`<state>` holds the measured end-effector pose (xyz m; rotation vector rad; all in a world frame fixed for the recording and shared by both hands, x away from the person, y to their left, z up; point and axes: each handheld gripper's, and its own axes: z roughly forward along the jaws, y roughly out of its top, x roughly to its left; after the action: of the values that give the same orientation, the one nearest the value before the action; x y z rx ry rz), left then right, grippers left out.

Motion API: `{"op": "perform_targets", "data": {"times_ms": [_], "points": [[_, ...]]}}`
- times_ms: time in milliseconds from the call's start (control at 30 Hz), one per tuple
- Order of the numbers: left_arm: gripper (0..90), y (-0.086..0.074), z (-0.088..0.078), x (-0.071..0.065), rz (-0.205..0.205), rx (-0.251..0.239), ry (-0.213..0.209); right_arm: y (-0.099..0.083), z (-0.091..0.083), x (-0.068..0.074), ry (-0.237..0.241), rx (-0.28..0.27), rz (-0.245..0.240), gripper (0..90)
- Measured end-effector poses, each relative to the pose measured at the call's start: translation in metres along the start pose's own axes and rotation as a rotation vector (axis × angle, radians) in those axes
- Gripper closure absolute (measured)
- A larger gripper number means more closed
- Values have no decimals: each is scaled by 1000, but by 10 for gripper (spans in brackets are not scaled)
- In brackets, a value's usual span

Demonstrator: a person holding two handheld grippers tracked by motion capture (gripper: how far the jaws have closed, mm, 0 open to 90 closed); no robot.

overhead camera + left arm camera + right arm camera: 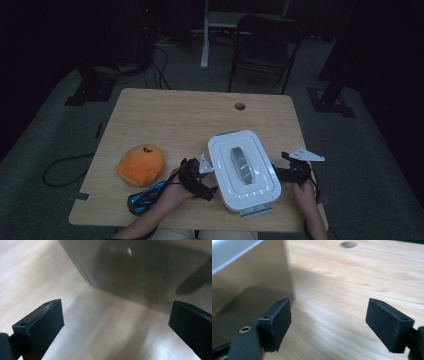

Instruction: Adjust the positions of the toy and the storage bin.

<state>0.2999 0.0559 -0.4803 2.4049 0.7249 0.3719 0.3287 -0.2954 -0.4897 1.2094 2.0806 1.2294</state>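
On the light wooden bench (165,115), a round orange plush toy (141,164) lies toward the left edge; just in front of it, near the person's left forearm, rests a shiny blue packet (145,196); next comes the left gripper (200,176), held just beside the left side of a white rectangular plastic container with a closed lid (243,168), its fingers (45,320) spread wide apart with nothing between them, the container's pale wall (140,270) looming close ahead; the container itself stands toward the front right of the bench, turned at a slight angle; to its right sits the right gripper (289,172), its fingers (277,320) also apart and empty, the left one close beside the container's wall (244,275) though whether it touches cannot be told; farther back, a small round hole (240,106) pierces the bench.
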Motion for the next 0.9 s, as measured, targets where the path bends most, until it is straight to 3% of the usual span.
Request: {"op": "perform_targets", "data": {"times_ms": [33,67,133,233,300,333,433,467,567,633,900], "points": [[5,0,0,0,0,0,0,0,0,0,0,0,0,201],[5,-4,2,-3,-3,12,-18,6,-19,-11,-70,-30,41,171],[5,-9,4,-6,-7,16,-25,12,-30,-12,-77,-48,50,149],[5,-13,5,-9,-11,17,-39,25,-46,-8,-93,-88,50,140],[5,-15,4,-12,-14,6,-58,36,-56,4,-111,-90,35,130],[5,-16,5,-13,-15,6,-61,41,-59,10,-100,-76,20,119],[5,-19,7,-16,-6,14,-56,51,-66,29,34,-80,-31,113],[5,-21,8,-17,1,23,-51,53,-66,35,46,-79,-38,113],[5,-25,10,-20,4,22,-47,62,-68,54,75,-60,-62,113],[5,-28,10,-22,14,25,-42,65,-69,64,92,-64,-52,114],[5,-36,13,-25,47,18,-56,72,-69,107,68,-20,-38,154]]}}
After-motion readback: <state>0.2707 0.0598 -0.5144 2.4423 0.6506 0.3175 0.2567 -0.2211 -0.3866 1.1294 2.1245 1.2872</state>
